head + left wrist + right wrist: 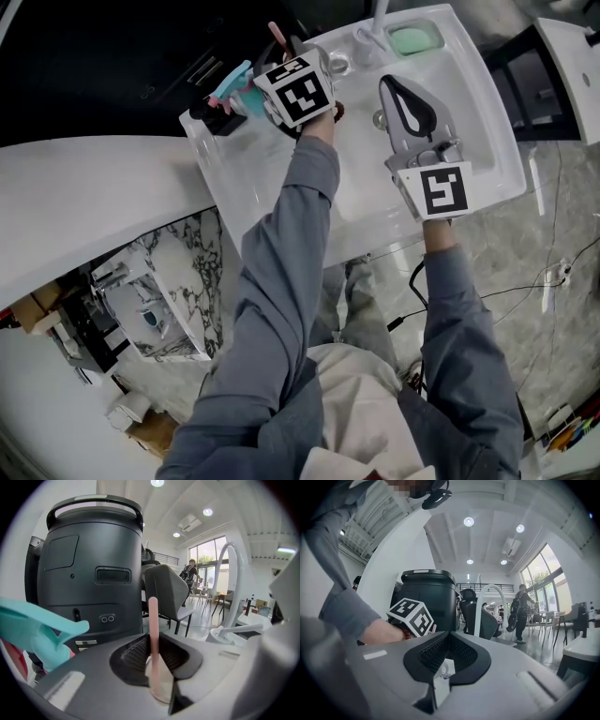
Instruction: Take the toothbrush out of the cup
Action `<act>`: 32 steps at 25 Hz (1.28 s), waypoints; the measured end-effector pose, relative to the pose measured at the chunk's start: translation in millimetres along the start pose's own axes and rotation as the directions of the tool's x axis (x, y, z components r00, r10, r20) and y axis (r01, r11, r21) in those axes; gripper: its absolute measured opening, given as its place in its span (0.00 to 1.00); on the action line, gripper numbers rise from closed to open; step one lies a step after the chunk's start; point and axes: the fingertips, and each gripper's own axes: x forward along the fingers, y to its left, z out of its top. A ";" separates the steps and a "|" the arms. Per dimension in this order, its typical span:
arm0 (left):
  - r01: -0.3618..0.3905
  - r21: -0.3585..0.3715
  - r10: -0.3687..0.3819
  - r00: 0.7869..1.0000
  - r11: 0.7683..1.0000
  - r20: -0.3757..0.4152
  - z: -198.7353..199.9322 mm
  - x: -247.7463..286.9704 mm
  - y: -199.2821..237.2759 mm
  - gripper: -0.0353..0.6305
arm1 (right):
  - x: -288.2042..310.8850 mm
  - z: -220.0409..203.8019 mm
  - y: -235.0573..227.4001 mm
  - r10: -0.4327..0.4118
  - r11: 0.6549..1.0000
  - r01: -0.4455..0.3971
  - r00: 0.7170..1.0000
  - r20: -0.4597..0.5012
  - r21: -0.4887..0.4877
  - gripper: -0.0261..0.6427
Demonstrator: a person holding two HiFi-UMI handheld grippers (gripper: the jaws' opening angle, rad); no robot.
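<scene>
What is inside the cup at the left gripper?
A pink toothbrush stands up out of the cup, clamped by the left gripper. The gripper covers most of the cup, so the brush's lower end and anything else inside cannot be seen.

Left tongs (289, 52) at back corner of sink (489, 122), apparently on pink toothbrush (276, 34); right tongs (394, 89) over it.

A white washbasin (234, 178) adjoins a curved white counter (84, 187) above a grey marble-veined floor (562, 356). Behind the basin's far edge stands a large dark grey unit (93, 573) with a top handle, and a grey chair (168, 592) is just beside it. Round ceiling lights (468, 521) glow overhead. Tall windows (548, 581) brighten the right side.
</scene>
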 end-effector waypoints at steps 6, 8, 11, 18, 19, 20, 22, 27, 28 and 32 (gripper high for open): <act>0.024 0.048 -0.028 0.996 0.999 0.084 18.8 -17.1 -5.9 0.23 | 10.3 5.4 7.5 0.011 1.000 -0.011 1.000 0.007 0.006 0.05; 0.041 0.064 -0.048 0.993 0.997 0.111 24.8 -24.8 -10.0 0.23 | 12.5 6.0 11.0 0.016 1.000 -0.016 1.000 0.003 0.003 0.05; 0.074 0.090 -0.087 0.985 0.993 0.152 33.4 -38.4 -17.2 0.23 | 16.2 10.9 14.6 0.017 1.000 -0.017 1.000 0.006 0.003 0.05; 0.127 0.130 -0.156 0.958 0.983 0.242 45.8 -74.9 -21.8 0.23 | 14.5 26.7 20.3 0.013 1.000 -0.013 1.000 0.023 0.013 0.05; 0.138 0.135 -0.169 0.950 0.981 0.261 49.8 -82.0 -22.6 0.23 | 13.2 29.9 21.5 0.012 1.000 -0.013 1.000 0.028 0.012 0.05; 0.150 0.141 -0.186 0.940 0.978 0.285 55.2 -90.0 -23.9 0.23 | 11.9 33.7 22.8 0.012 1.000 -0.012 0.999 0.034 0.011 0.05; 0.180 0.155 -0.223 0.914 0.972 0.340 68.9 -108.2 -27.5 0.23 | 9.2 43.6 25.0 0.006 1.000 -0.007 0.999 0.047 0.007 0.05; 0.235 0.208 -0.304 0.851 0.950 0.428 94.4 -165.8 -36.9 0.23 | -7.1 70.8 29.9 -0.009 1.000 0.009 0.997 0.073 0.004 0.05; 0.237 0.221 -0.314 0.843 0.946 0.438 96.8 -178.3 -37.7 0.23 | -11.9 74.9 31.2 -0.007 1.000 0.006 0.997 0.083 0.006 0.05; 0.244 0.275 -0.349 0.819 0.930 0.456 96.0 -225.7 -38.6 0.23 | -31.4 88.4 38.5 -0.009 1.000 0.009 0.996 0.092 0.004 0.05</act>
